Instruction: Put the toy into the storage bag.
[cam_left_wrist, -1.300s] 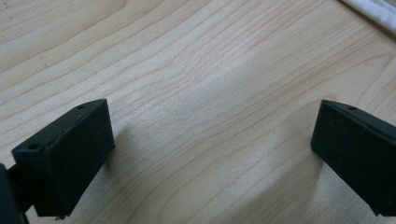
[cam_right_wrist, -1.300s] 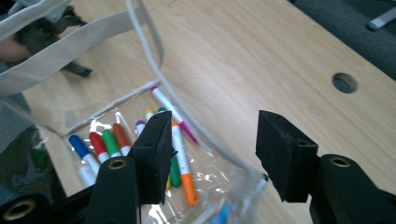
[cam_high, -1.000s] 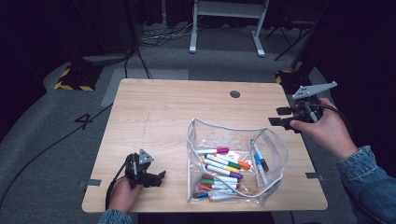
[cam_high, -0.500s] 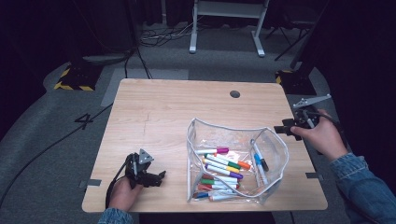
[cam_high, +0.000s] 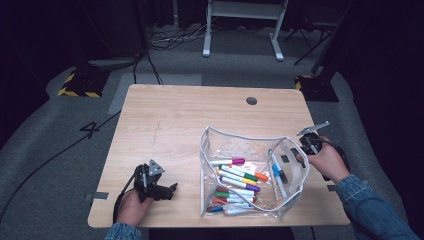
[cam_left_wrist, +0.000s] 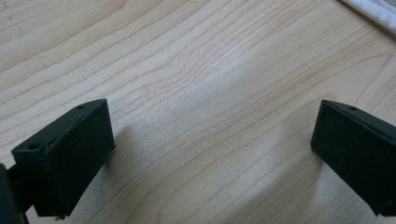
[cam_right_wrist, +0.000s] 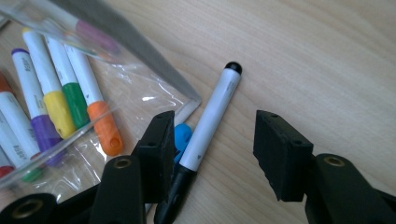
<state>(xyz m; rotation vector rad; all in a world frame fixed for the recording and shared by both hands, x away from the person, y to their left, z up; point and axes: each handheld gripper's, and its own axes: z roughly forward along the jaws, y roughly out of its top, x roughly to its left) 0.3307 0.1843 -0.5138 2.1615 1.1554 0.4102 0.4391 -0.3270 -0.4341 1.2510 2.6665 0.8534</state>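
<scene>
A clear zip pouch (cam_high: 240, 138) lies at the table's right-centre with several coloured markers (cam_high: 239, 176) in it. My right gripper (cam_high: 303, 149) is down at the pouch's right end. In the right gripper view its jaws (cam_right_wrist: 213, 136) are open and have just been closing. A white marker with a black cap (cam_right_wrist: 211, 119) lies on the wood between them, and neither pad presses on it. A blue marker tip (cam_right_wrist: 182, 135) shows beside one jaw, next to the pouch's grey edge (cam_right_wrist: 140, 49). My left gripper (cam_high: 164, 190) rests open on bare wood (cam_left_wrist: 212, 122) at the front left.
The wooden table (cam_high: 180, 125) has a round cable hole (cam_high: 251, 101) near its far edge. Tape strips mark its front corners (cam_high: 100, 196). A cable (cam_high: 75, 150) runs across the grey floor at the left, and a white stand (cam_high: 240, 30) is behind the table.
My right gripper has come down from above the table's right edge to the right end of the pouch. The left gripper and the pouch have stayed put.
</scene>
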